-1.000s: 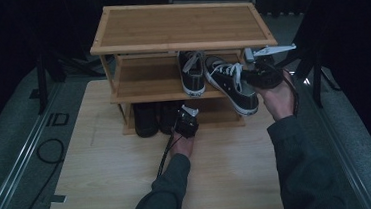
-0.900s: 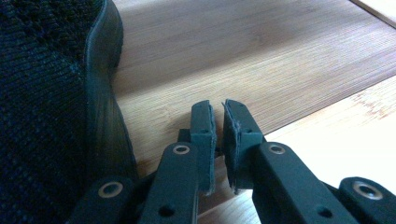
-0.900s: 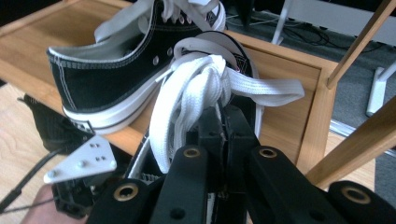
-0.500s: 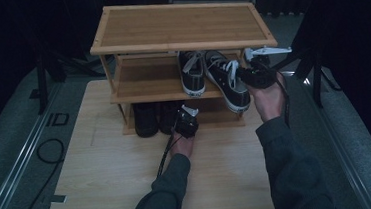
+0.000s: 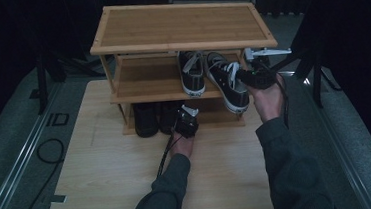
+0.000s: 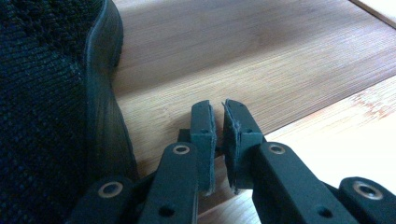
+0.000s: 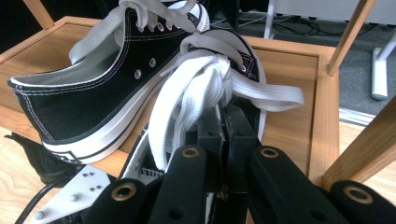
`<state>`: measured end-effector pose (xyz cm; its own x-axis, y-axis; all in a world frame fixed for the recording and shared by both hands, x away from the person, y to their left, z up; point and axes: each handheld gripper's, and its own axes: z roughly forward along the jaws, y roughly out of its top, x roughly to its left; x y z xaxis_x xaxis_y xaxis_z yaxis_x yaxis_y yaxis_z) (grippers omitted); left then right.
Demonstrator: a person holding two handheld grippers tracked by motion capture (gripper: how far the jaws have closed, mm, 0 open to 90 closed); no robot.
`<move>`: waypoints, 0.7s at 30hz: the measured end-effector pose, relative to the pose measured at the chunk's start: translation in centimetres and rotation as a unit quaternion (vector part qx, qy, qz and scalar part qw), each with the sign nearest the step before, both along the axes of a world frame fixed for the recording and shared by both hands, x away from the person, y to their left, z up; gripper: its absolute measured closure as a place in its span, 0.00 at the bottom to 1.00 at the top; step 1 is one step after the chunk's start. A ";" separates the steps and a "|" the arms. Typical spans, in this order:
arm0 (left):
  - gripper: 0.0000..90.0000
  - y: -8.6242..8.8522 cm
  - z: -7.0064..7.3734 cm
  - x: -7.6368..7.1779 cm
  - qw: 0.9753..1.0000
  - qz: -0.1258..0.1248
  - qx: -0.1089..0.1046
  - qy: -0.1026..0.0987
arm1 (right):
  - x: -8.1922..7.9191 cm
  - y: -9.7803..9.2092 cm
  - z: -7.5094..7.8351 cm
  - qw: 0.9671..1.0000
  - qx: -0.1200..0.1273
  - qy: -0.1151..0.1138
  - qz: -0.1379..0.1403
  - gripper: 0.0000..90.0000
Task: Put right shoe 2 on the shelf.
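Sneaker number two (image 7: pixel 233 88), the black one with white laces that I am working, sits right at my right claw (image 7: pixel 223 122): in the right gripper view its jaws are pressed together on the shoe's edge just under the bunched laces, with no gap between them, so I have hold of it. From the high view that same sneaker (image 5: pixel 227 80) lies with its heel end poking out over the front edge of the middle shelf (image 5: pixel 144 82) of the bamboo rack (image 5: pixel 177 27), my right hand (image 5: pixel 267 98) directly behind it. Just beyond my claw, on its left, stands the other sneaker (image 7: pixel 102 74) of the pair, upright on the same shelf and touching the one I grip. My left claw (image 6: pixel 219 135) is down at the bottom shelf (image 6: pixel 261 51); its jaws are nearly closed, only a thin slit between them, and they hold nothing. Close on its left is a dark knit shoe (image 6: pixel 51 102), its rubber edge just beside the jaw base, not touching the tips. Beyond the left claw is bare bamboo board
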<state>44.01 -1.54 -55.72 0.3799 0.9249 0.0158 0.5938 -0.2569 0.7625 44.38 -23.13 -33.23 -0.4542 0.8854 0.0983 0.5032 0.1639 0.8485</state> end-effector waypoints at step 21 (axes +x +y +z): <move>0.92 0.0 0.0 0.0 1.000 0.000 -0.001 0.000 | 0.5 -0.9 -0.1 0.999 0.039 0.029 0.011 0.84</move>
<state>44.02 -1.55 -55.72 0.3795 0.9251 0.0133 0.5940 -0.2546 0.7631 44.85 -24.06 -33.38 -0.4647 0.8643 0.1924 0.5485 0.1104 0.8289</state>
